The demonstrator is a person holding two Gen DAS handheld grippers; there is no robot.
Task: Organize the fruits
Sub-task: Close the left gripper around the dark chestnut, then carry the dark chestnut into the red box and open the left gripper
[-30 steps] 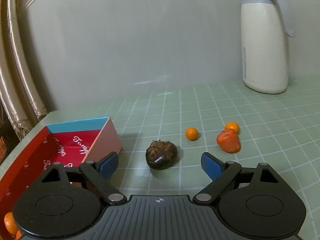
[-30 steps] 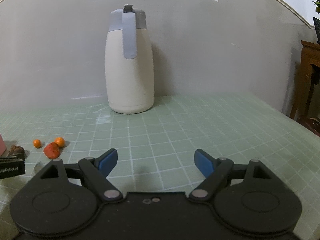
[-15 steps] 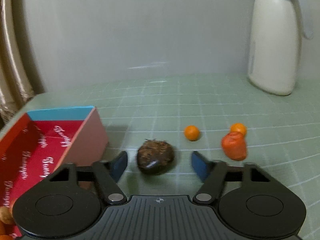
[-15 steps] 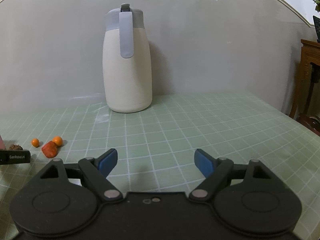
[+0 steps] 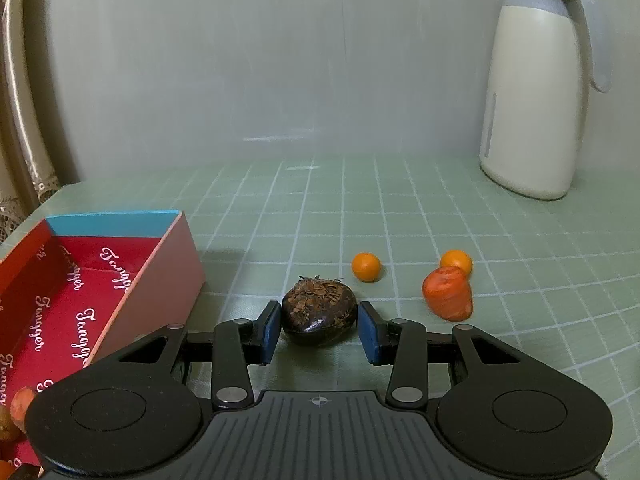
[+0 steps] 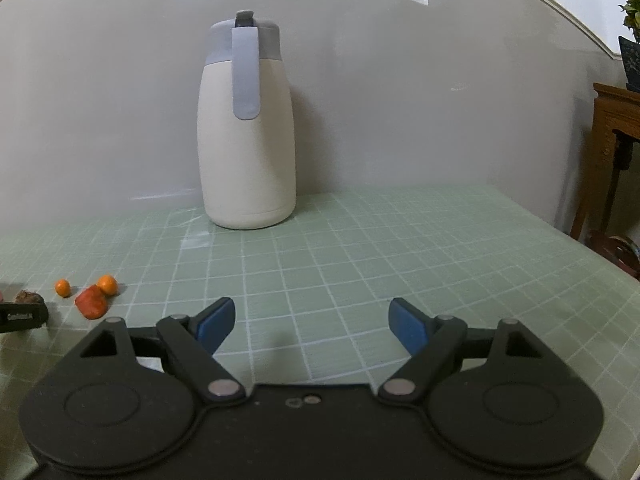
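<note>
A dark brown rough-topped fruit (image 5: 320, 310) lies on the green checked table, just right of the red box (image 5: 120, 220). My left gripper (image 5: 320, 330) has this fruit between its blue pads. Its jaws are closing and both pads touch the fruit's sides. Farther right lie two small orange fruits (image 5: 365, 267) (image 5: 456, 262) and an orange-red fruit (image 5: 448, 298). Several fruits (image 5: 24, 404) sit in the box's near corner. My right gripper (image 6: 310, 320) stands open over bare table with nothing between its fingers. The loose fruits (image 6: 91, 301) show at that view's far left.
A cream jug with a grey lid and handle (image 5: 532, 120) (image 6: 248, 140) stands at the back by the wall. A curtain (image 5: 24, 120) hangs at the left. A wooden stand (image 6: 616, 152) is beyond the table's right edge.
My left gripper has closed from wide open onto the dark brown fruit and come a little nearer to it. The right gripper has stayed still and open.
</note>
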